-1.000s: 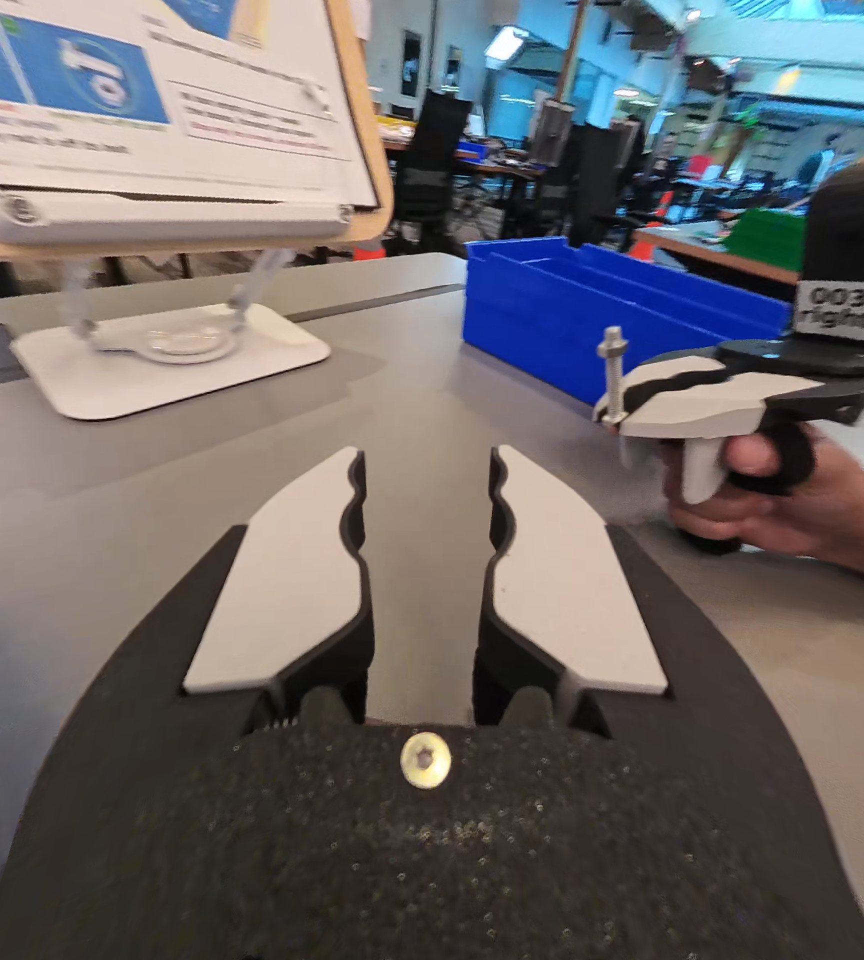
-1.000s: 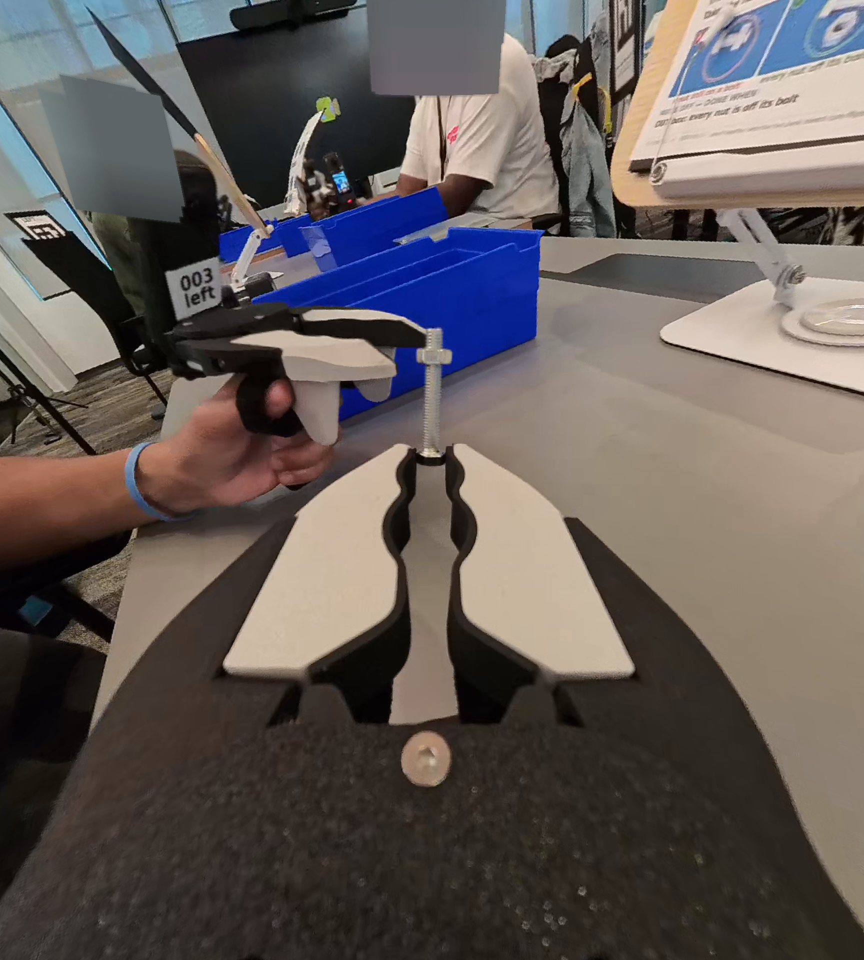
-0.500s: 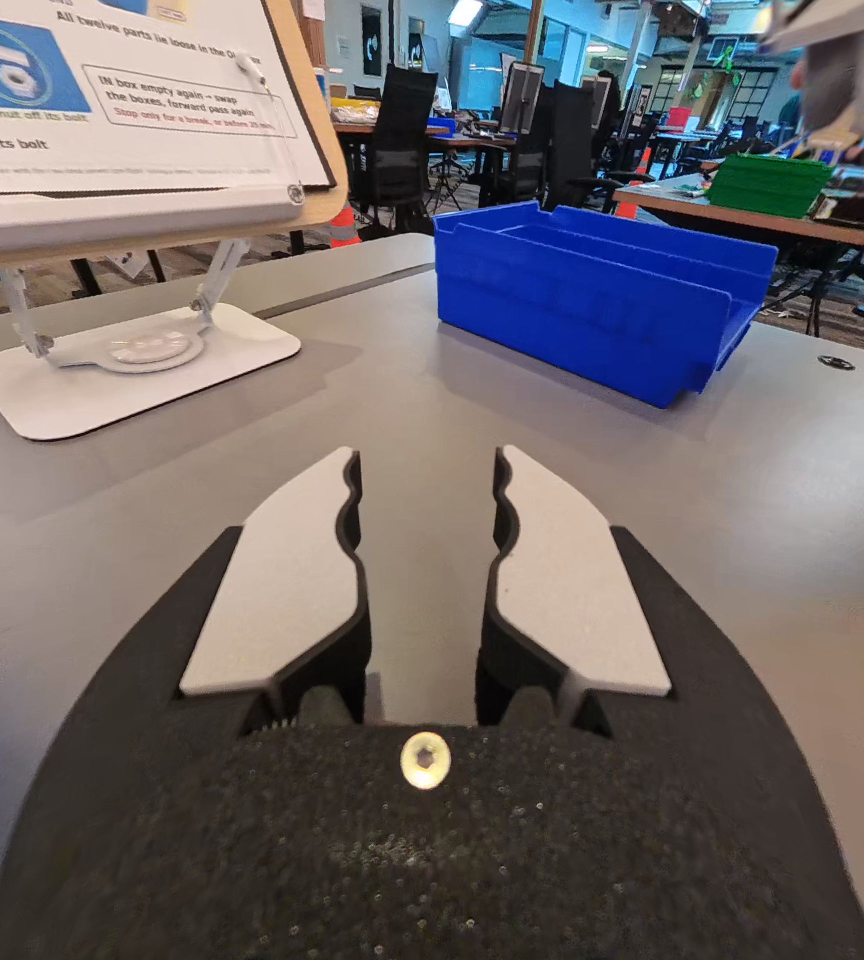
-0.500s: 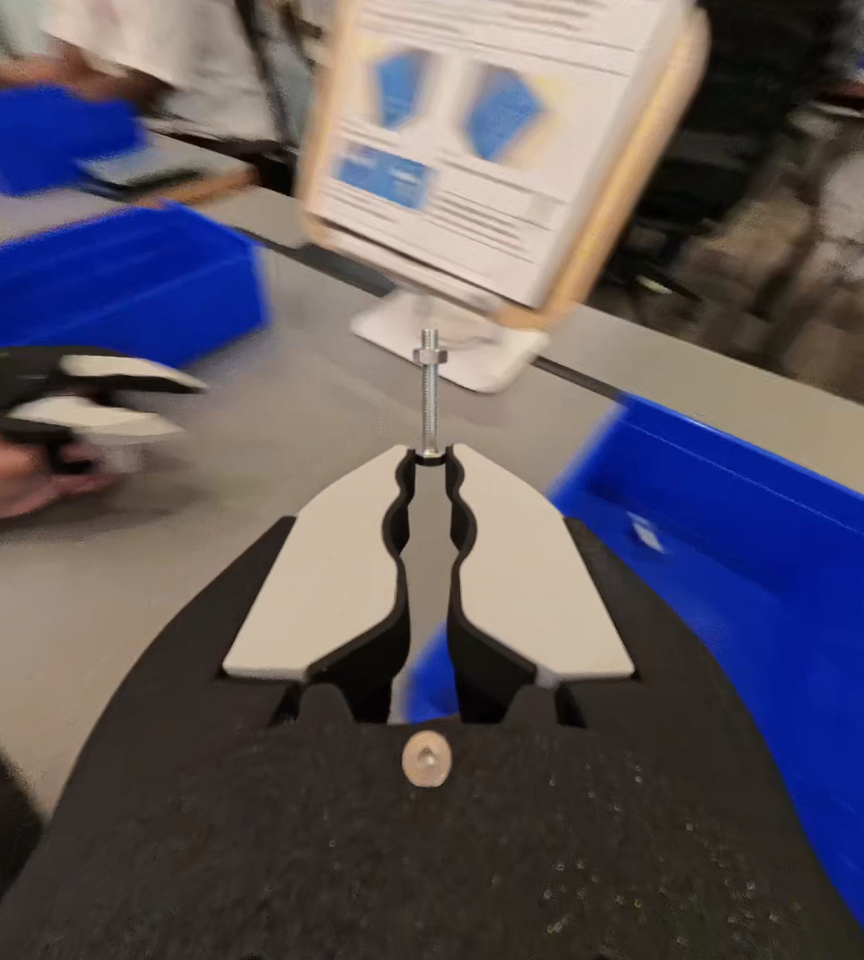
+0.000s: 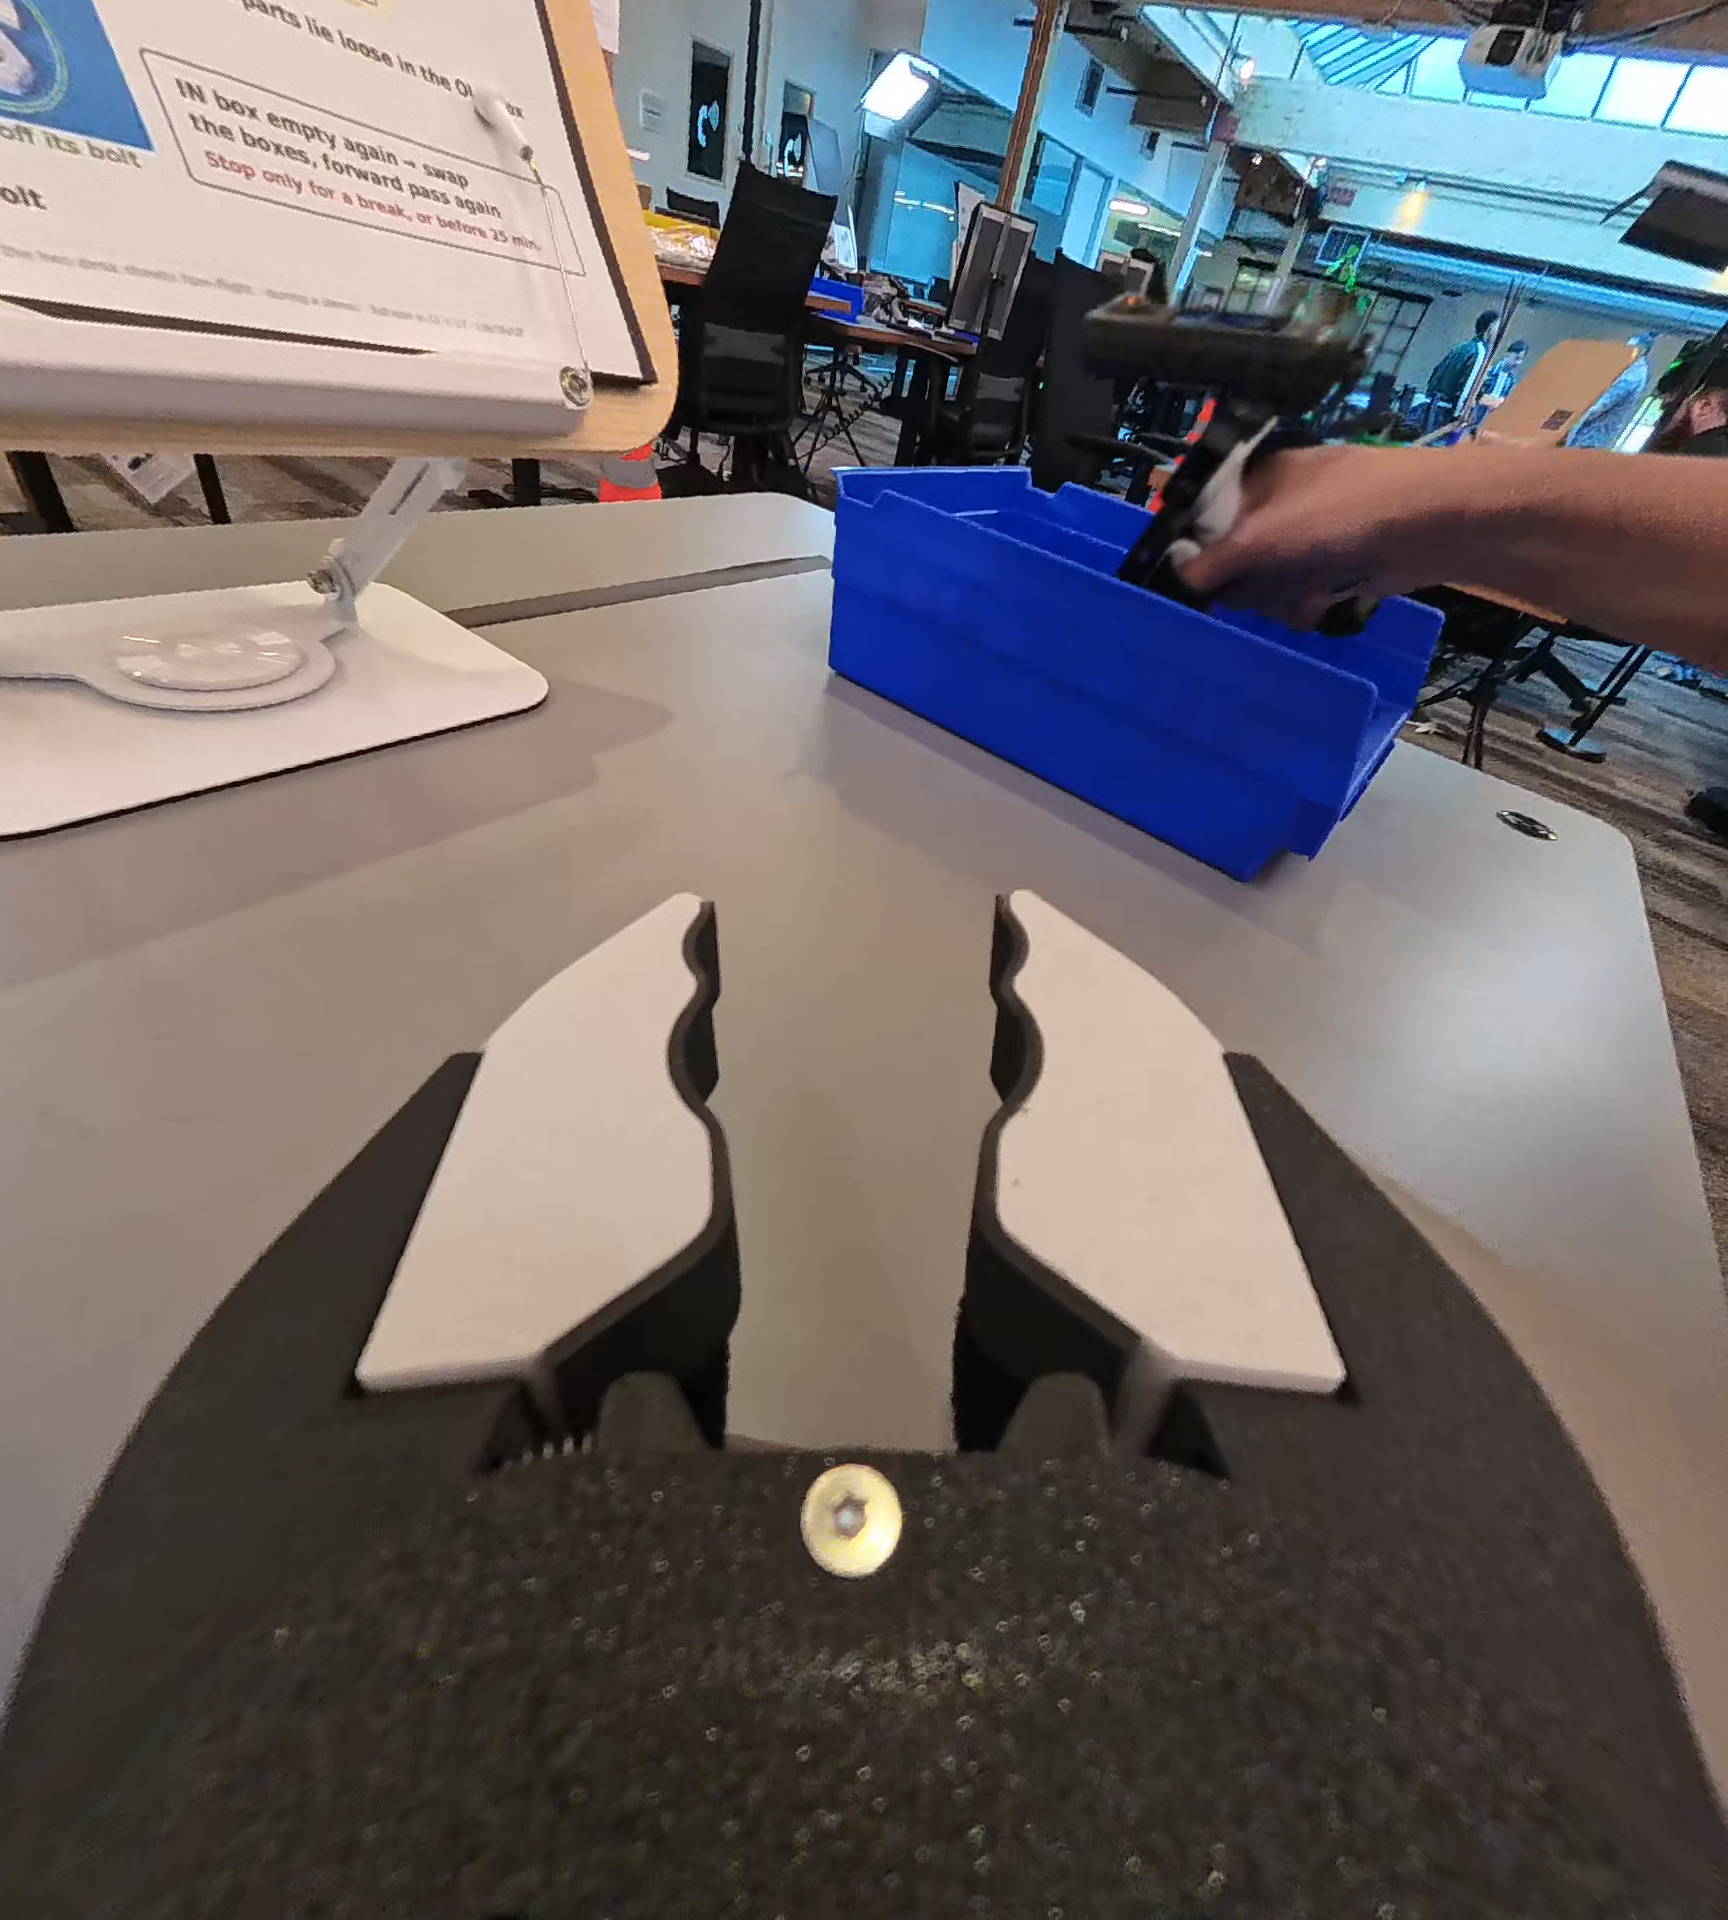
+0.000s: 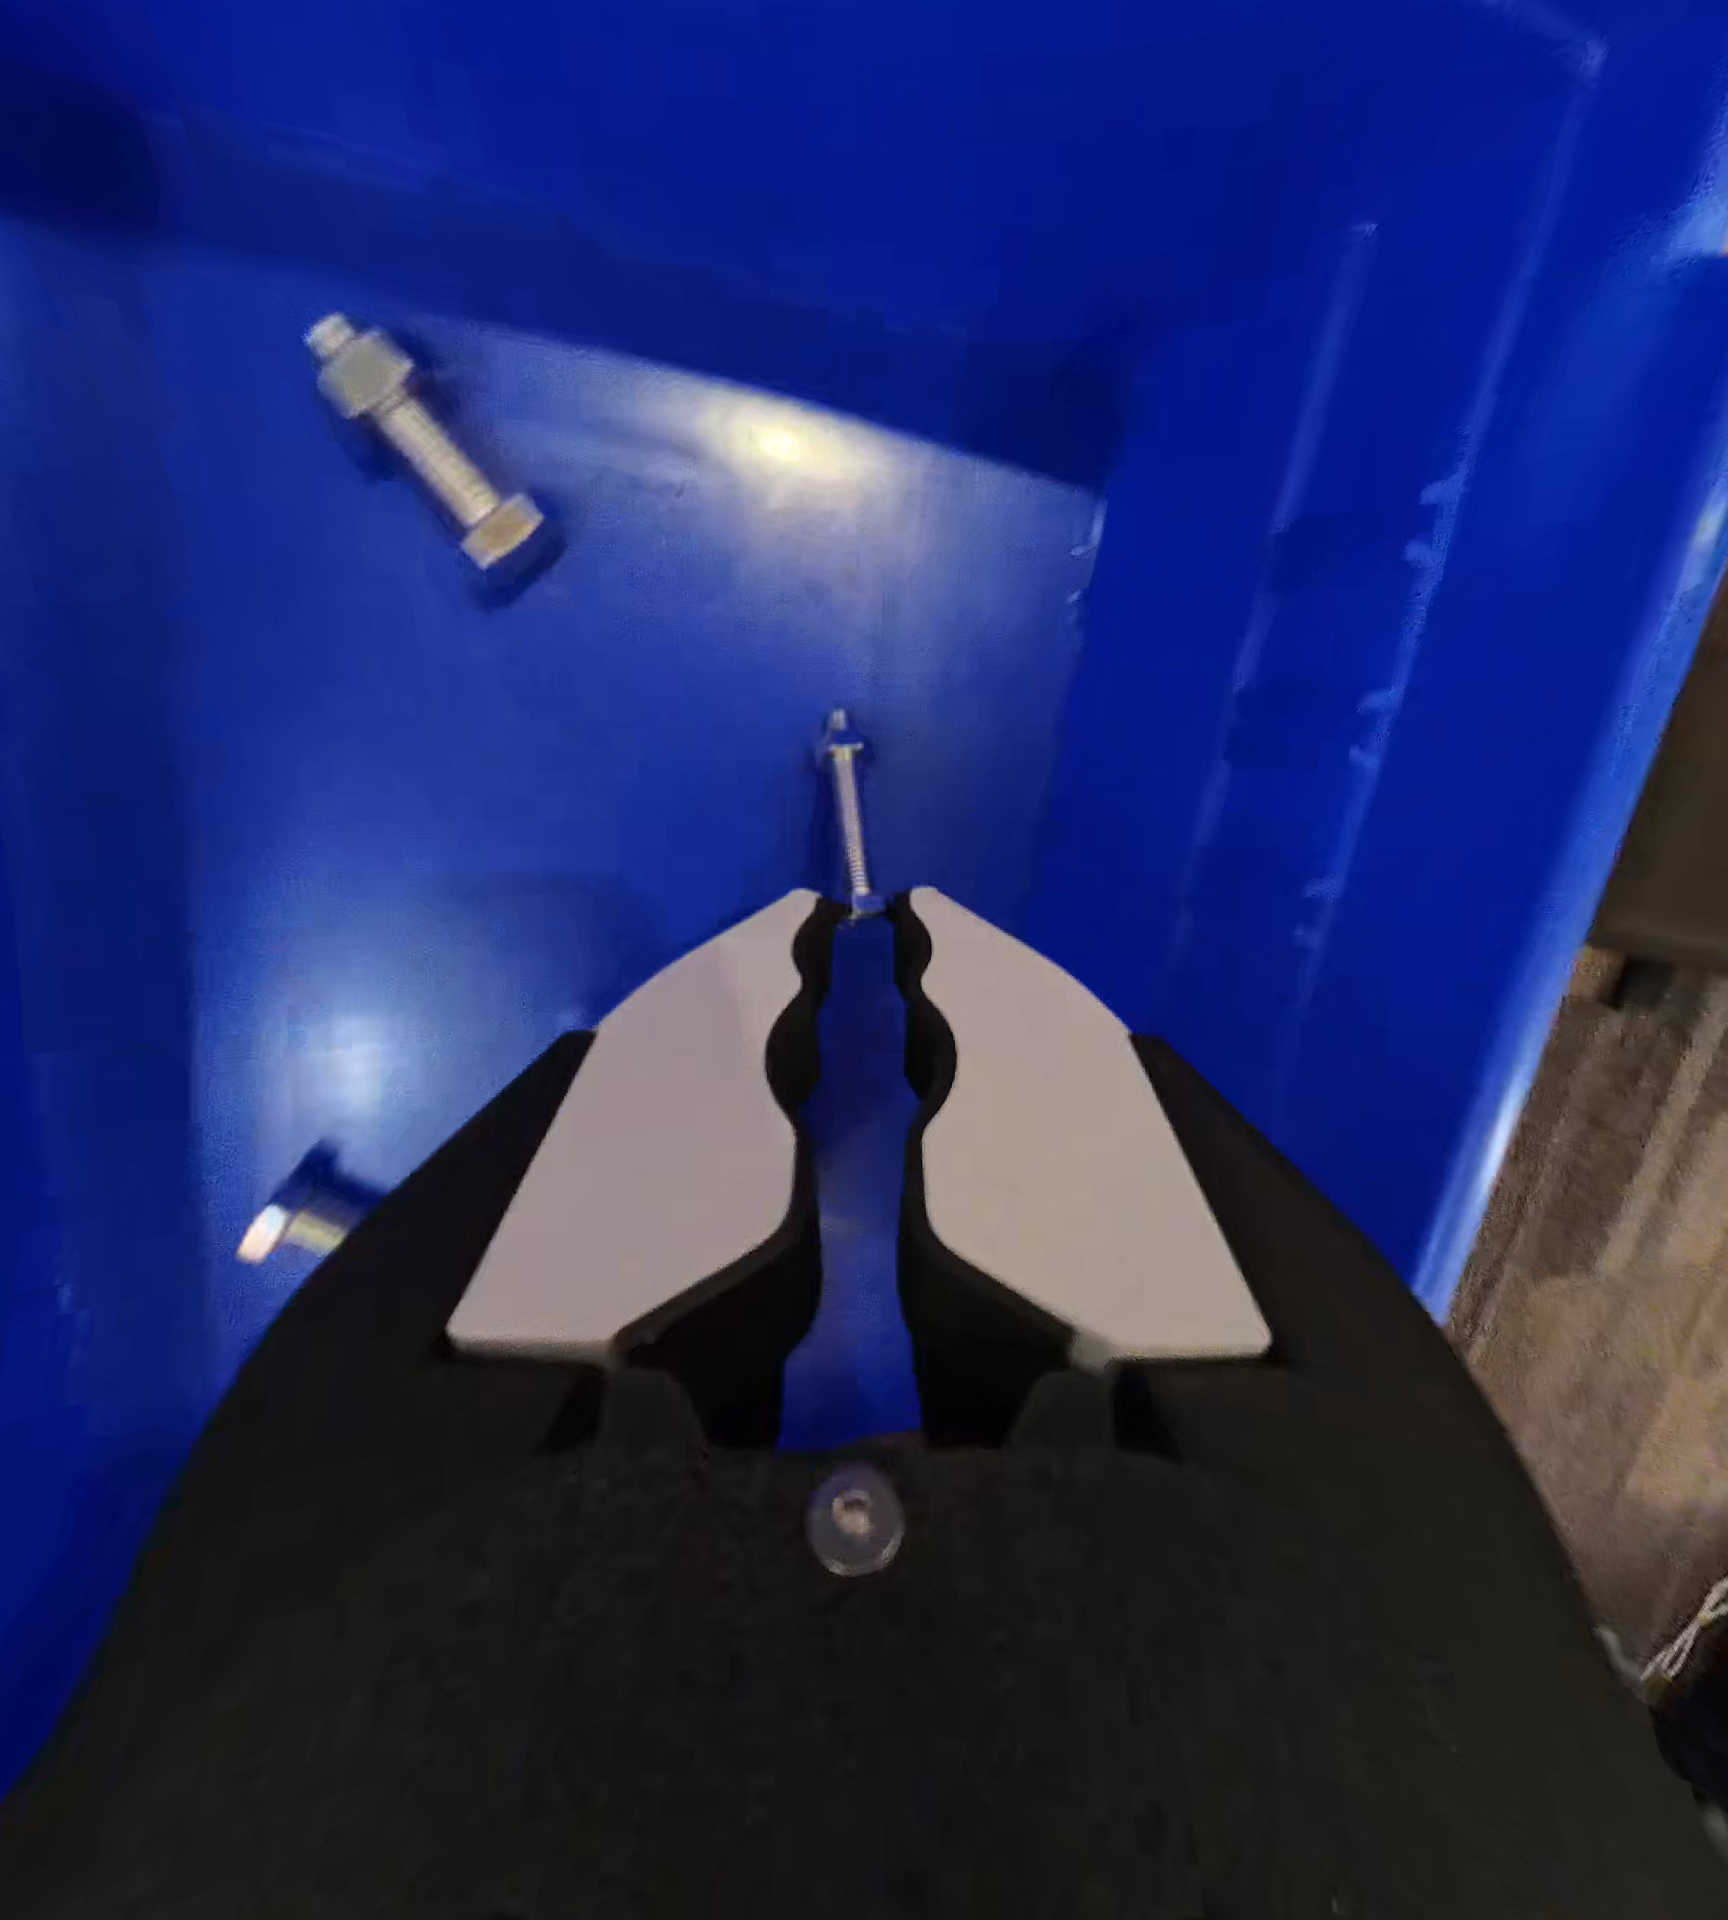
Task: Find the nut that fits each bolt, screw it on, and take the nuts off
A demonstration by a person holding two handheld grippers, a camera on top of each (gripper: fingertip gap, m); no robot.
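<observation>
A thin bolt [image 6: 847, 821] with a small nut [image 6: 842, 750] threaded near its far end is being pinched by its head between the tips of the right gripper [image 6: 865, 906], whose fingers are pressed in on it. It is being held low inside the blue bin [image 6: 1359, 623], near the right-hand wall, the shaft pointing away toward the floor of the bin. A thicker bolt with its nut [image 6: 424, 442] is lying on the bin floor to the far left, well apart, and another piece of hardware [image 6: 294, 1226] is being partly hidden by the gripper body.

The step in hand is judged to be the setting down of the assembled pair. It is best done by lowering the bolt until it is nearly lying flat — then easing the fingers apart slowly, so that no bounce or roll is caused.

The left gripper [image 5: 852, 925] is being held over the grey table [image 5: 216, 1039], its fingers spread and holding nothing — ready for the next part.
</observation>
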